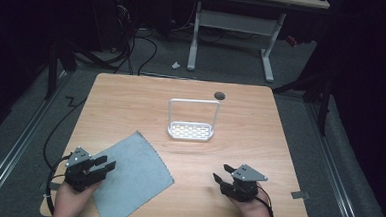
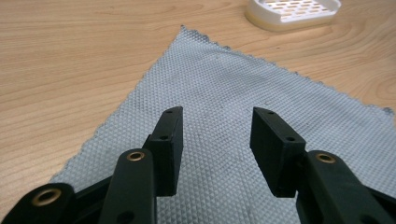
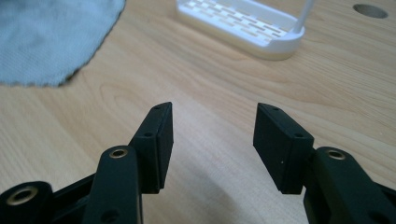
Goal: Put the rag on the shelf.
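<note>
Floor: grey carpet (image 1: 223, 65), dark cables (image 1: 144, 51) trailing.
Furniture: white-legged desk (image 1: 235, 25) behind.
Surroundings: dark, possibly black curtains.

cloth (image 1: 131, 177): near corner runs off the high view's bottom edge
rack (image 2: 294, 11): cropped at 12 o'clock — left gripper view
forearms: cut off — bottom edge

Table (image 1: 249, 136): wood grain, smooth, faint sheen. Cloth (image 2: 243, 98) near table's front left corner: grey woven fabric, dimpled, matt. Rack (image 3: 243, 23) mid-table: white plastic, smooth. Jaws: matt black.
</note>
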